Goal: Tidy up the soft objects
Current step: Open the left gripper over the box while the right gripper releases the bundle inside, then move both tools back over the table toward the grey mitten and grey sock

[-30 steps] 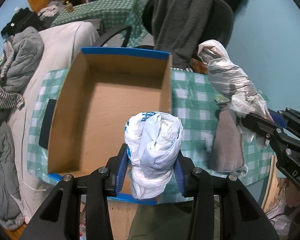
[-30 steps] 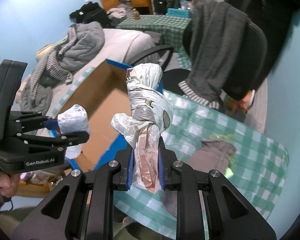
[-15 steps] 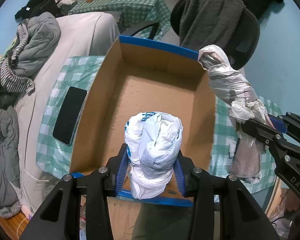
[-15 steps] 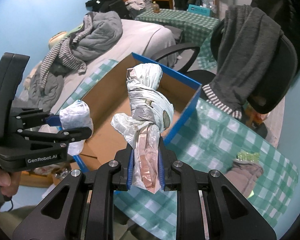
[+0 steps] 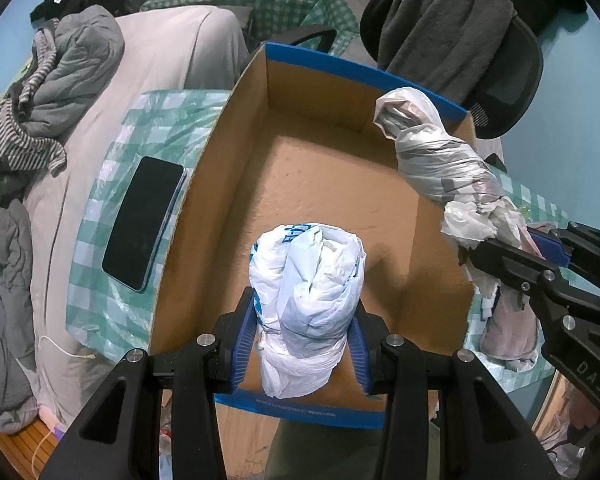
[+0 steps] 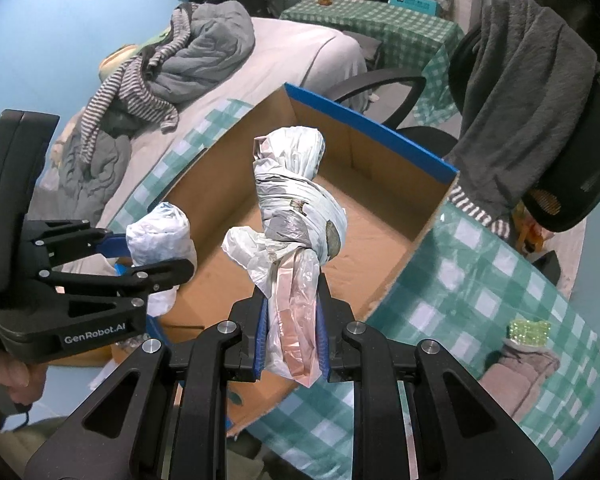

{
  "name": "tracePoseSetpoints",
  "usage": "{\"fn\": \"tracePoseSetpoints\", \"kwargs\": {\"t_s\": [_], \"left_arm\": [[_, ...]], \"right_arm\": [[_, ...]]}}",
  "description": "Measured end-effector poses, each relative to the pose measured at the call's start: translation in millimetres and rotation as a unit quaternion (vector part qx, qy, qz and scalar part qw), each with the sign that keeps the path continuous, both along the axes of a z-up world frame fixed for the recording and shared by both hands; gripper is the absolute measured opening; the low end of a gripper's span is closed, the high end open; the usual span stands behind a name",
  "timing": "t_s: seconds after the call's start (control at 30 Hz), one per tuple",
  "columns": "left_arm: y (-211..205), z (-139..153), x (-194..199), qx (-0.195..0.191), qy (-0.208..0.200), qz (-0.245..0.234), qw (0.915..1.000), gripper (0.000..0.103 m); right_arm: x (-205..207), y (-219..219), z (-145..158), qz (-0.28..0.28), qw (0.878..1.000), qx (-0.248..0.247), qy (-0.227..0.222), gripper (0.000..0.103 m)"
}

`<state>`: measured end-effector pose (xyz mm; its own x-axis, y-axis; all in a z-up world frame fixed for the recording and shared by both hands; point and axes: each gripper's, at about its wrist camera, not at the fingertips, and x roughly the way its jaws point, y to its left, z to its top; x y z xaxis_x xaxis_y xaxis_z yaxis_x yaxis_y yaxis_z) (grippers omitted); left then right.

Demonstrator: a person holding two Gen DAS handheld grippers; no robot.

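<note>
My left gripper (image 5: 302,344) is shut on a rolled white plastic bag with blue print (image 5: 306,292), held above the near end of an open cardboard box with a blue rim (image 5: 340,192). My right gripper (image 6: 292,344) is shut on the pinkish tail of a knotted grey-white bag bundle (image 6: 296,204), which hangs over the box's right side. In the left wrist view that knotted bundle (image 5: 432,156) and the right gripper (image 5: 540,256) come in from the right. In the right wrist view the left gripper (image 6: 152,252) and its white bag (image 6: 160,236) sit at the left. The box (image 6: 380,248) is bare inside.
The box stands on a green checked tablecloth (image 6: 480,280). A black phone (image 5: 144,216) lies left of the box. A folded brownish cloth (image 6: 516,372) with a small green item lies on the table's right. Beyond are a bed with grey clothes (image 5: 72,68) and an office chair draped in grey fabric (image 6: 528,92).
Both grippers have carried their bags leftward and a little down, from beside the box's right wall to over its inside. The phone left of the box has come into view.
</note>
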<state>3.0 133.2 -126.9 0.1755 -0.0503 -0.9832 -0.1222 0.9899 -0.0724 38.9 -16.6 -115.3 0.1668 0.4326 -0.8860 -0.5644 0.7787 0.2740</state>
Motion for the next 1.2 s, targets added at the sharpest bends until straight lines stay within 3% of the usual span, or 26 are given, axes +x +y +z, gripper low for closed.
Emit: {"fn": "tracePoseSetpoints", "kwargs": {"t_s": [0.17, 0.3, 0.37, 0.43, 0.47, 0.8, 1.2], "left_arm": [[5, -7, 2, -0.007, 0.009, 0.001, 0.9999, 0.043], [6, -9, 3, -0.008, 0.014, -0.001, 0.9999, 0.052], [8, -10, 2, -0.002, 0.017, 0.0, 0.9999, 0.062], [11, -10, 0, -0.002, 0.017, 0.002, 0.9999, 0.062], [13, -9, -1, -0.003, 0.018, 0.003, 0.9998, 0.062], [23, -1, -10, -0.009, 0.014, 0.014, 0.9998, 0.063], [-9, 19, -14, -0.019, 0.002, -0.019, 0.9996, 0.063]], "right_arm": [[4, 7, -9, -0.001, 1.0, -0.005, 0.016, 0.02], [3, 10, -12, -0.002, 1.0, -0.006, 0.02, 0.026], [4, 11, -13, -0.004, 1.0, -0.011, 0.019, 0.043], [4, 10, -11, -0.01, 1.0, -0.016, 0.016, 0.057], [4, 8, -9, -0.013, 1.0, -0.016, 0.014, 0.059], [3, -19, 1, -0.05, 0.999, -0.014, 0.012, 0.06], [-11, -58, 17, -0.099, 0.995, -0.011, 0.006, 0.064]]}}
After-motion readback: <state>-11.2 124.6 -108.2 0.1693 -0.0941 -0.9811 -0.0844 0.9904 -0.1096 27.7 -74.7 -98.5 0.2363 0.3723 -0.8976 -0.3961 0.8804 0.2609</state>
